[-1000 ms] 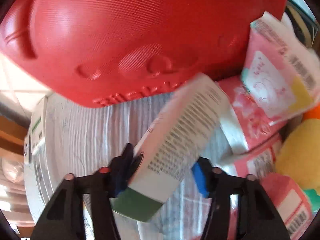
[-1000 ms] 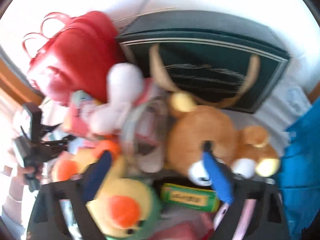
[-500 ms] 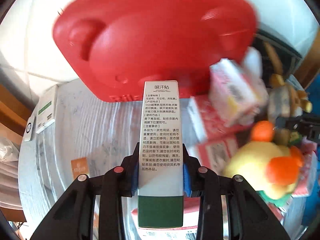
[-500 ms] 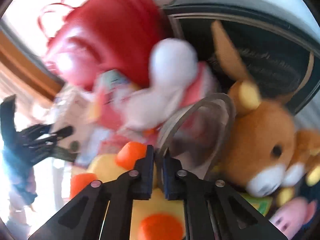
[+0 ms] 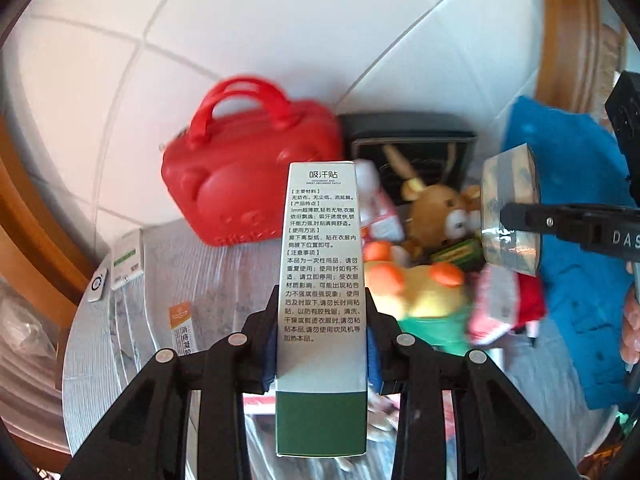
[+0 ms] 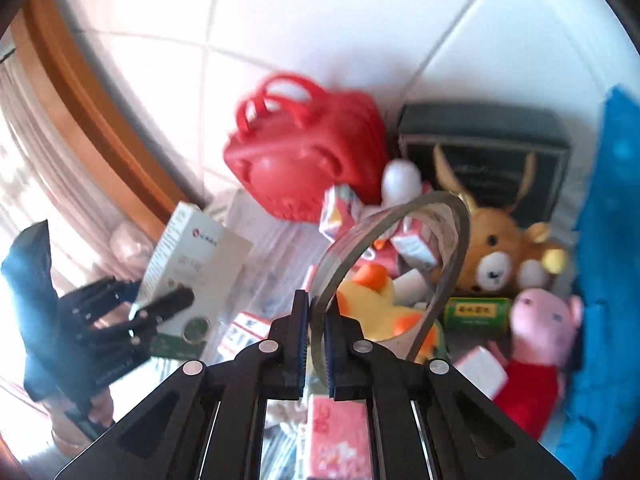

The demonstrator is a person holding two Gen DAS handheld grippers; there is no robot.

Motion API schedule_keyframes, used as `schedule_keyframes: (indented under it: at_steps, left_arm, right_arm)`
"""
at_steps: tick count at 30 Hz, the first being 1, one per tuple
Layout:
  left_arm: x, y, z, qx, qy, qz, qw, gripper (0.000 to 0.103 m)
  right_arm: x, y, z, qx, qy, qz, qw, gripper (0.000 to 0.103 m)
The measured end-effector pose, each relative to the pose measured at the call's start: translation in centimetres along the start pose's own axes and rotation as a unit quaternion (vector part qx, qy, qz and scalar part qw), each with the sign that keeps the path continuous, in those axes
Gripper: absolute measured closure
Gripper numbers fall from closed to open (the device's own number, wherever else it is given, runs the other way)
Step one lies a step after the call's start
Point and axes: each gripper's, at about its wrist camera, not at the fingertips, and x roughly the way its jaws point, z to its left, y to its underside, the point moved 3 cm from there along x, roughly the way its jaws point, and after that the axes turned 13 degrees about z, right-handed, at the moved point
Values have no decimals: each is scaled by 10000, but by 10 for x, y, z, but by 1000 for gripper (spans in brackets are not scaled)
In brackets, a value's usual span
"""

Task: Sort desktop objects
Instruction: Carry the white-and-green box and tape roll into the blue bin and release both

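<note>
White tiles, box gripped (L), tape (R)

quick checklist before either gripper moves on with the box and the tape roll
1. Left gripper clamped on the white and green box: ok, pads press both sides.
2. Box straight in the grip: ok, it runs along the fingers.
3. Right gripper clamped on the clear tape roll: ok, it pinches the roll's wall.
4. Both items clear of the pile: ok, the yellow duck plush and red handbag lie below.
5. The two grippers apart from each other: ok.
6. Drop-off spot for each item: cannot tell, no sorting bin in view.
</note>
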Motion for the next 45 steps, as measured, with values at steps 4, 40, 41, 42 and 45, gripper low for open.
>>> schedule_keyframes:
  at_steps: [4, 40, 41, 42, 45]
  left_arm:
    - [-47, 9, -34, 167, 149, -268, 9994, 70]
    - [-141, 3, -484, 2325, 1711, -492, 9562, 70]
    - [-137, 4, -489, 2328, 1705, -459, 9563, 70]
    - [-135, 5, -493, 2345, 1708, -426, 9560, 70]
    - [-129, 9, -505, 2402, 1664, -346, 9557, 70]
  right_arm:
    - [-63, 25, 6, 97, 357, -428, 9984, 96]
    - [-378, 268, -212, 1877, 2843, -665, 9378, 95]
    - [-376, 269, -219, 1882, 2856, -603, 9378, 95]
    - [-375, 272, -224, 1878, 2867, -564, 9377, 95]
    - [-367, 276, -239, 1885, 2863, -415, 9385, 95]
